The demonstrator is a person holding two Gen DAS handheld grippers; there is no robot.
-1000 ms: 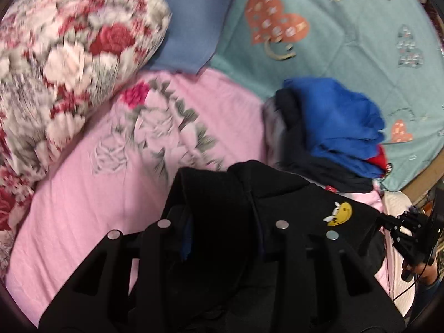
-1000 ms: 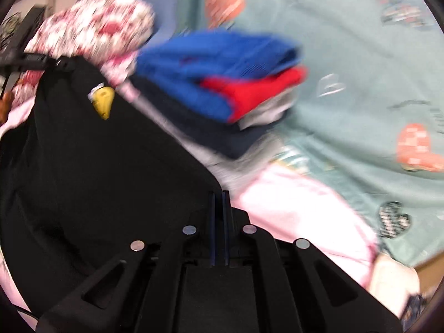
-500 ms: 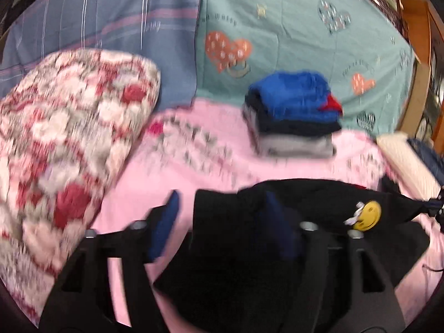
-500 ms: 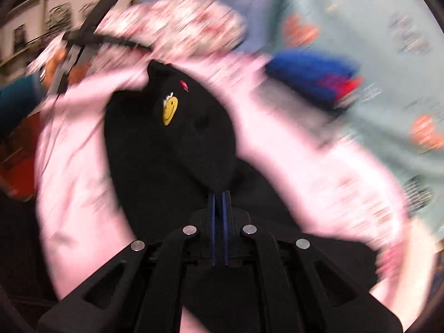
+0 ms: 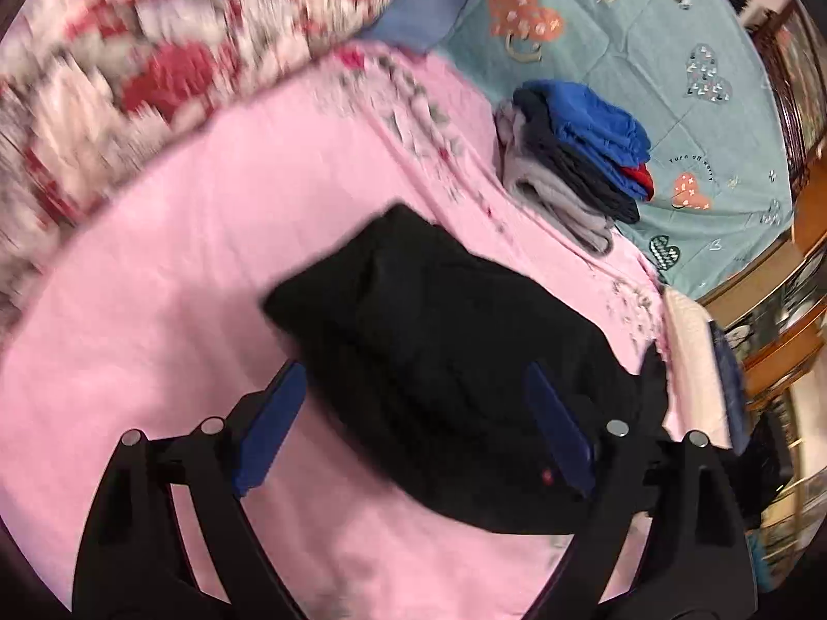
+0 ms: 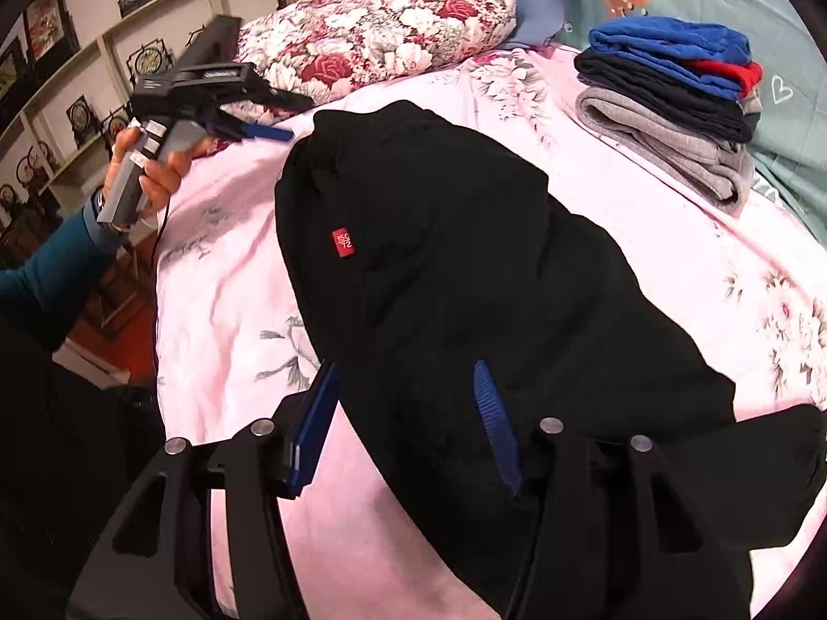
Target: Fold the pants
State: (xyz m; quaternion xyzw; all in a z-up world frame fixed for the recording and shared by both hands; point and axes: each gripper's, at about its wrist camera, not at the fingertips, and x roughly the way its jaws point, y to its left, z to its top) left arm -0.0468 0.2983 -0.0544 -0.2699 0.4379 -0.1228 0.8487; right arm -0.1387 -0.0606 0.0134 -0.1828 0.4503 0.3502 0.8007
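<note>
The black pants (image 5: 455, 361) lie in a folded heap on the pink floral sheet (image 5: 181, 284), a small red label (image 6: 341, 243) facing up. My left gripper (image 5: 413, 369) hovers open just above their near edge, with the blue pads (image 5: 269, 429) spread wide and nothing held. In the right wrist view the pants (image 6: 465, 258) fill the middle, and my right gripper (image 6: 406, 367) is open over their near end, gripping nothing. The left gripper (image 6: 297, 116), held in a hand (image 6: 160, 170), is up and to the left of the pants, clear of them.
A stack of folded clothes (image 6: 672, 103), blue on top and grey below, sits on the sheet beyond the pants (image 5: 579, 155). A floral pillow (image 6: 382, 31) lies at the head. A teal quilt (image 5: 646, 26) is behind. The bed edge (image 6: 160, 310) drops off at left.
Both grippers were shut on the lifted pants; now both are open and the pants lie folded on the sheet. The smiley patch is out of sight and the red label shows.
</note>
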